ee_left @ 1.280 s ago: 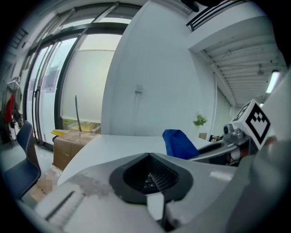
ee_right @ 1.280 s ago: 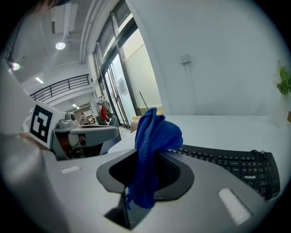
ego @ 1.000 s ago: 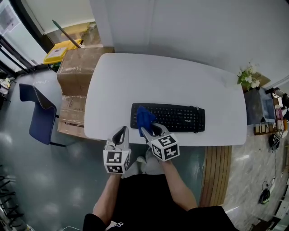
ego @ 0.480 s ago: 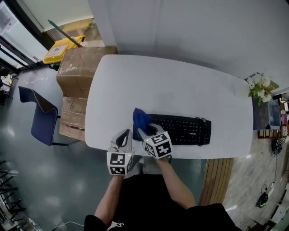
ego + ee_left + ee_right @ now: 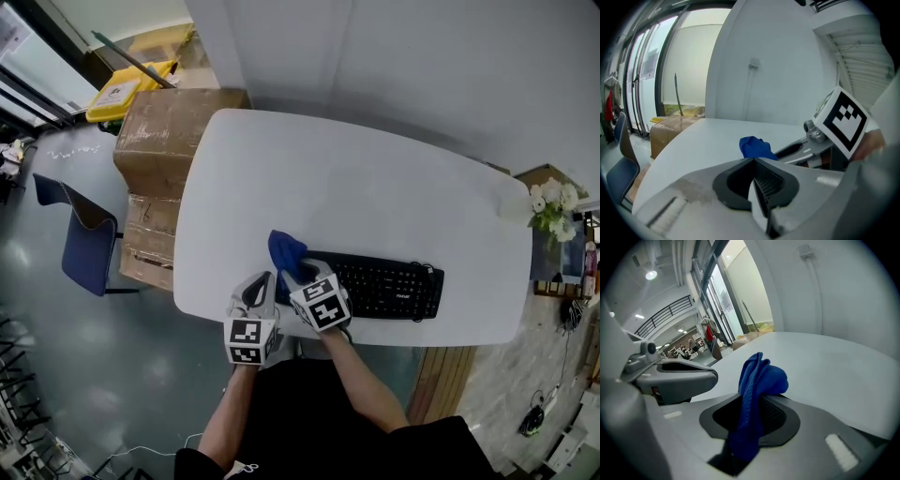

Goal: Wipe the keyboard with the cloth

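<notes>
A white counter (image 5: 356, 187) carries the black keyboard (image 5: 394, 286) near its front edge, with its long axis running left to right. The right gripper (image 5: 298, 275) pinches the blue cloth (image 5: 284, 251) in its jaws at the keyboard's left end, so the keys stretch away to its right. The left gripper (image 5: 260, 283), jaws pressed together on nothing, hangs just beside it, clear of the keys

Left hand-held gripper (image 5: 753, 165) apparently closed; cloth (image 5: 757, 147) beyond

One keyboard (image 5: 389, 284), one cloth (image 5: 285, 251), two tools (image 5: 256, 282) (image 5: 301, 273), one table (image 5: 347, 187).
</notes>
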The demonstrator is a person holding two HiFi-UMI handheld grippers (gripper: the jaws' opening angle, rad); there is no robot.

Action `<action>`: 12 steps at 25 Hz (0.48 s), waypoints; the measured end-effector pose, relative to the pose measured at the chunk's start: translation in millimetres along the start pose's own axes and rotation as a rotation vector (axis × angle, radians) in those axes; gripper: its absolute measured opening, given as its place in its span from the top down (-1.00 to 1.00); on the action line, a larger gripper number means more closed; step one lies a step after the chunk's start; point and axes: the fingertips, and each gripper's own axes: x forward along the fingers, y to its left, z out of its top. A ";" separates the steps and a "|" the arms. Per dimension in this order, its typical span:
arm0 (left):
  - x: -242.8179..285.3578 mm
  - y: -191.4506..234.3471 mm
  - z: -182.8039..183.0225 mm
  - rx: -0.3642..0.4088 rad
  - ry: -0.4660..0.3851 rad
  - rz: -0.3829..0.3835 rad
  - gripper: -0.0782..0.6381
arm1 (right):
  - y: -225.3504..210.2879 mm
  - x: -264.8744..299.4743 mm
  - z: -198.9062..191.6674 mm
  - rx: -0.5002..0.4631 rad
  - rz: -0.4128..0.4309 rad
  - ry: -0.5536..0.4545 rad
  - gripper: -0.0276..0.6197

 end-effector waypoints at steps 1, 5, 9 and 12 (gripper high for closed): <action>2.1 1.2 -4.4 0.001 0.008 0.001 0.79 | 0.5 1.2 -0.2 -0.008 0.003 0.004 0.57; 7.7 0.0 -7.0 -0.013 0.032 0.005 0.79 | 0.4 -0.8 0.5 -0.024 0.016 0.023 0.57; 13.1 -6.0 -4.4 -0.009 0.037 0.002 0.79 | -2.4 -3.5 -2.0 -0.020 0.026 0.021 0.57; 14.0 -11.2 -3.9 0.006 0.030 -0.001 0.79 | -5.3 -4.7 -3.6 -0.012 0.027 0.003 0.57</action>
